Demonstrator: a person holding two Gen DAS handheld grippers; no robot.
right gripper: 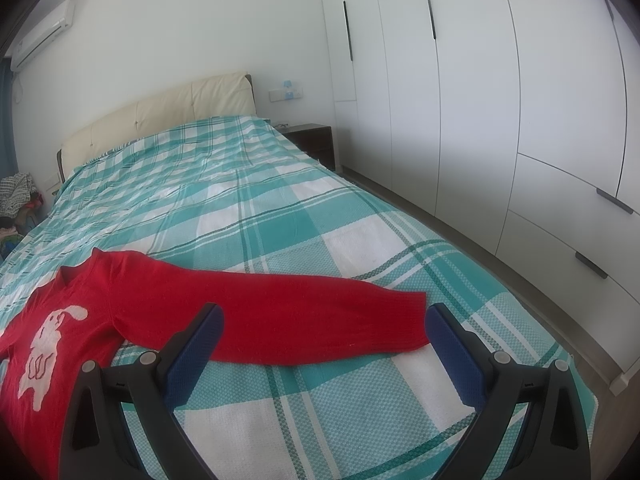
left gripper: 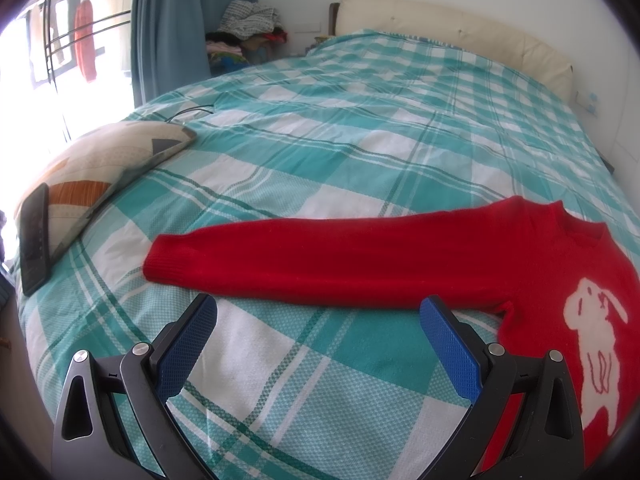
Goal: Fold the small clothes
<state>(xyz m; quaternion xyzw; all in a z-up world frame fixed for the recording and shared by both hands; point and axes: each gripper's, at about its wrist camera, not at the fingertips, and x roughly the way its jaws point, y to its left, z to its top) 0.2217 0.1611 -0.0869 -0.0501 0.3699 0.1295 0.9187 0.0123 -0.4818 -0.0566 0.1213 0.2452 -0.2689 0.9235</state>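
A small red sweater [left gripper: 520, 264] with a white rabbit on its front lies flat on the teal and white checked bed cover [left gripper: 320, 140], both sleeves spread out sideways. My left gripper [left gripper: 318, 308] is open and empty, hovering just short of the left sleeve [left gripper: 280, 256]. In the right wrist view the sweater [right gripper: 100, 312] lies at the lower left with its right sleeve [right gripper: 320, 320] stretched out. My right gripper [right gripper: 324, 316] is open and empty, its fingertips level with the sleeve's near edge and cuff.
A patterned pillow [left gripper: 100, 164] with a black phone [left gripper: 34, 236] leaning on it lies at the bed's left edge. A cream headboard [right gripper: 160, 116] stands at the far end. White wardrobes [right gripper: 500, 100] and a nightstand [right gripper: 316, 140] line the right side. Piled clothes [left gripper: 248, 24] sit beside the curtain.
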